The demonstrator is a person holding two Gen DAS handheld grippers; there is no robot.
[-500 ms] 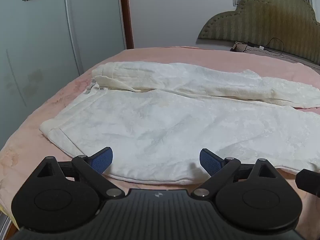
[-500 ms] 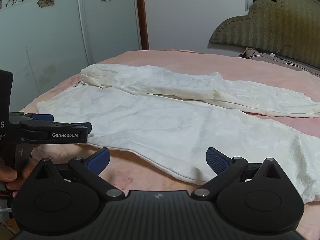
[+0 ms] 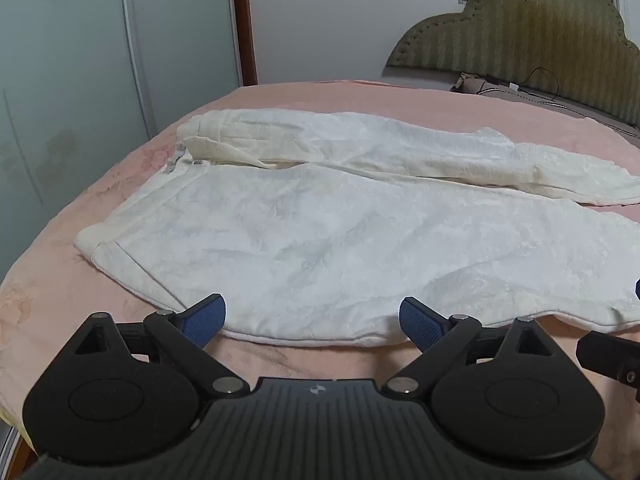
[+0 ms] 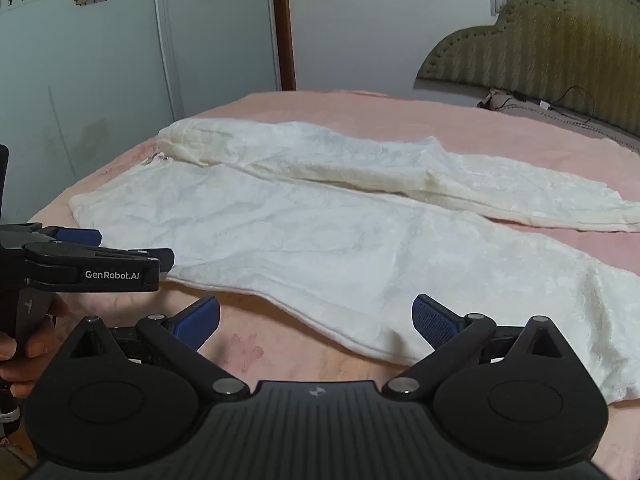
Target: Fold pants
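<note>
White pants (image 3: pixel 320 232) lie spread flat on the pink bed (image 3: pixel 320 96), waistband at the left, both legs running to the right; they also show in the right wrist view (image 4: pixel 340 248). My left gripper (image 3: pixel 312 320) is open and empty, its blue fingertips just at the near hem of the pants by the waist. It also shows from the side in the right wrist view (image 4: pixel 120 256). My right gripper (image 4: pixel 316 320) is open and empty, hovering over the near edge of the closer leg. Its tip shows at the right edge of the left wrist view (image 3: pixel 608 356).
An olive padded headboard (image 3: pixel 520 32) stands at the back right, with a pillow and cables (image 3: pixel 500 84) below it. Sliding wardrobe doors with flower prints (image 3: pixel 80 80) run along the left. The bed's edge drops off at the near left.
Both grippers have edged slightly forward toward the near edge of the pants. The pants have not moved.
</note>
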